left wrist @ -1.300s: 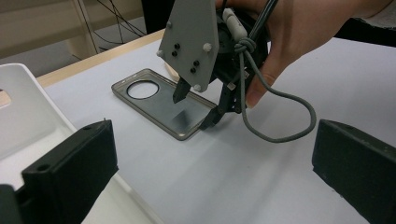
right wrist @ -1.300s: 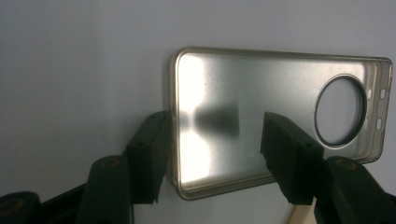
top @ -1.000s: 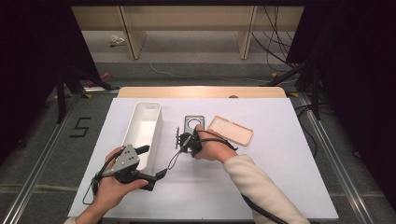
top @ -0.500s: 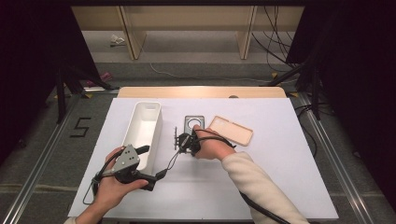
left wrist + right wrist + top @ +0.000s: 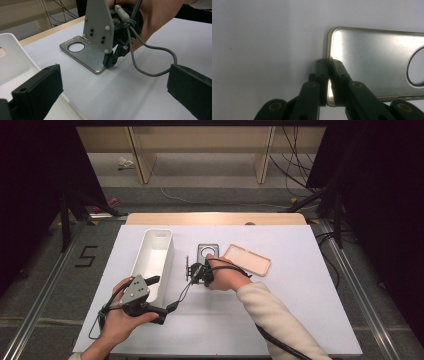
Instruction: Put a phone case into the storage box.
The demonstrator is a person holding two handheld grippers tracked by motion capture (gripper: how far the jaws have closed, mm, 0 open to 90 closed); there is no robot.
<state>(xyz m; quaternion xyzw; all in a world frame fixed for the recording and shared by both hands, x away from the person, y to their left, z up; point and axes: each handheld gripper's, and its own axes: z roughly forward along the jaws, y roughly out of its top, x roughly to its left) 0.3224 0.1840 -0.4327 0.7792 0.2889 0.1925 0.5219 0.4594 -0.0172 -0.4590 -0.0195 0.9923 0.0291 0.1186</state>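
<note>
The person's right forearm comes in from the lower right of the high view and slants up toward the table's middle, the hand curled over the right gripper [image 5: 196, 271] with its jaws pointing down at the white table [image 5: 300, 310]. In the right gripper view the 2 black jaws have just been closing, and they now pinch the short near edge of the metal phone case [image 5: 372, 65], 1 pad outside the rim and 1 on the inner face. The case lies flat on the table, its round cut-out at the far end, between the white bin [image 5: 152, 262] on the left and the beige phone case [image 5: 247, 259] on the right, just beside the latter.

The left hand [image 5: 117, 322] rests near the table's front edge, gripping the left gripper [image 5: 162, 282] roughly level, aimed toward the other hand. In the left gripper view its jaws stand wide apart with nothing between them, the bin's corner just beside the left jaw.
</note>
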